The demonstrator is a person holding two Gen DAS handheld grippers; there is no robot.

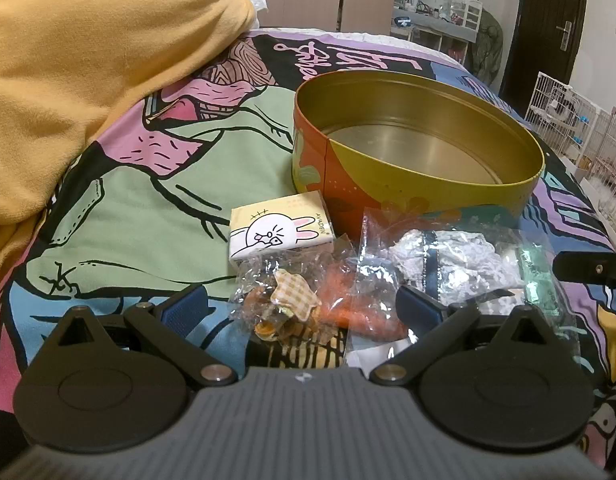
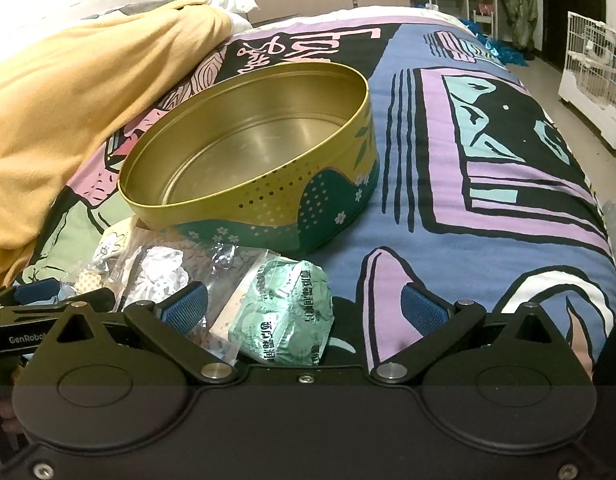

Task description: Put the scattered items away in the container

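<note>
A round open tin (image 1: 507,184), gold inside and empty, stands on the patterned bedspread; it also shows in the right wrist view (image 2: 347,184). In front of it lie a rabbit-print tissue pack (image 1: 282,229), a clear bag with a checked star clip (image 1: 296,300) and orange bits, and a clear bag of white lace (image 1: 459,260). My left gripper (image 1: 302,310) is open, its fingers on either side of the star-clip bag. My right gripper (image 2: 304,308) is open around a green foil packet (image 2: 288,316).
A yellow blanket (image 1: 88,80) is heaped at the left of the bed. The bed's right edge drops to the floor, where white wire cages (image 2: 591,76) stand. The right gripper's finger (image 1: 587,266) shows at the left view's right edge.
</note>
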